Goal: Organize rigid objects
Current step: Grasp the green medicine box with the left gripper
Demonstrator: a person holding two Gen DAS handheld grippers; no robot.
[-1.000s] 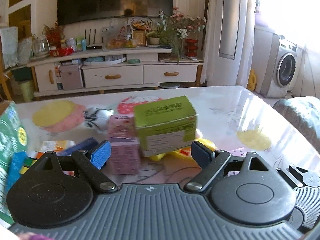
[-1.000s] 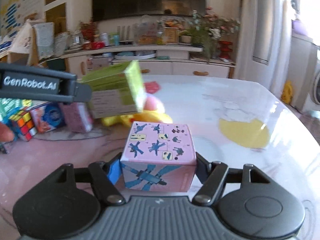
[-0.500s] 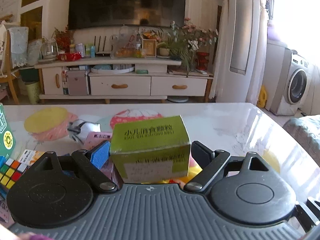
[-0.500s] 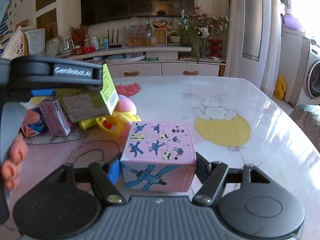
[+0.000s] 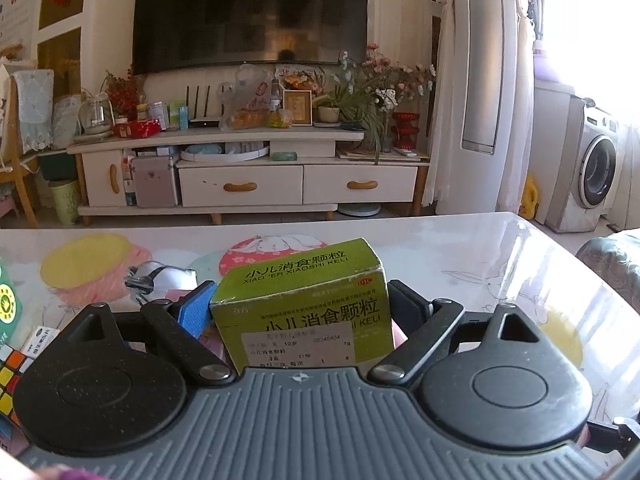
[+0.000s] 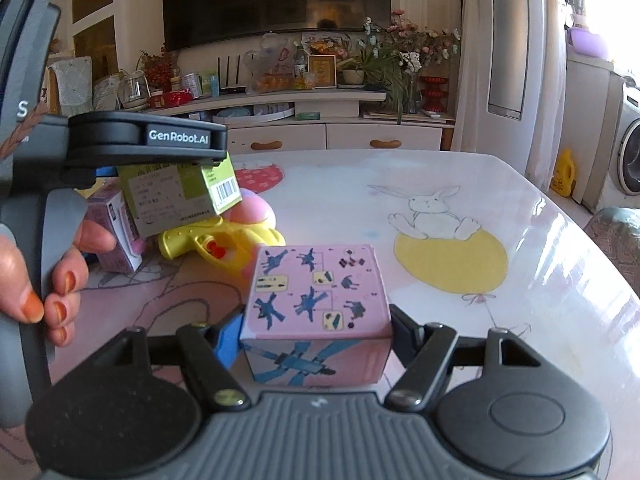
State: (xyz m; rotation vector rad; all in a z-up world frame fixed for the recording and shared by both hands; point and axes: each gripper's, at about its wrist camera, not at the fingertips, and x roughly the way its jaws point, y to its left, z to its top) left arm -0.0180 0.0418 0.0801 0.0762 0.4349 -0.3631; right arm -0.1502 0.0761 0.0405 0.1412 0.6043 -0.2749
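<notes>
Between the left gripper's [image 5: 298, 306] closed-in pads, the light, crushable green carton [image 5: 304, 304] wants flat-side holds, like the right gripper's [image 6: 314, 334] clamped pink box [image 6: 316, 312] at six o'clock.

Facing a pale wall carrying a large dark television [image 5: 250, 12]. Standing beneath it, a long white TV cabinet [image 5: 248, 184] with two drawers and wooden handles, its top crowded with jars, a framed picture [image 5: 297, 107] and flowers [image 5: 384, 80]. Rising at the right, a tall white floor air conditioner [image 5: 482, 56] flanked by sheer curtains [image 5: 520, 80]. Pouring in from a window at far right, strong daylight, washing out that corner. Sitting by it, a front-loading washing machine [image 5: 592, 168]. Spreading across the foreground, a glossy surface [image 6: 460, 184] printed with rabbits and a yellow balloon, catching glare.
</notes>
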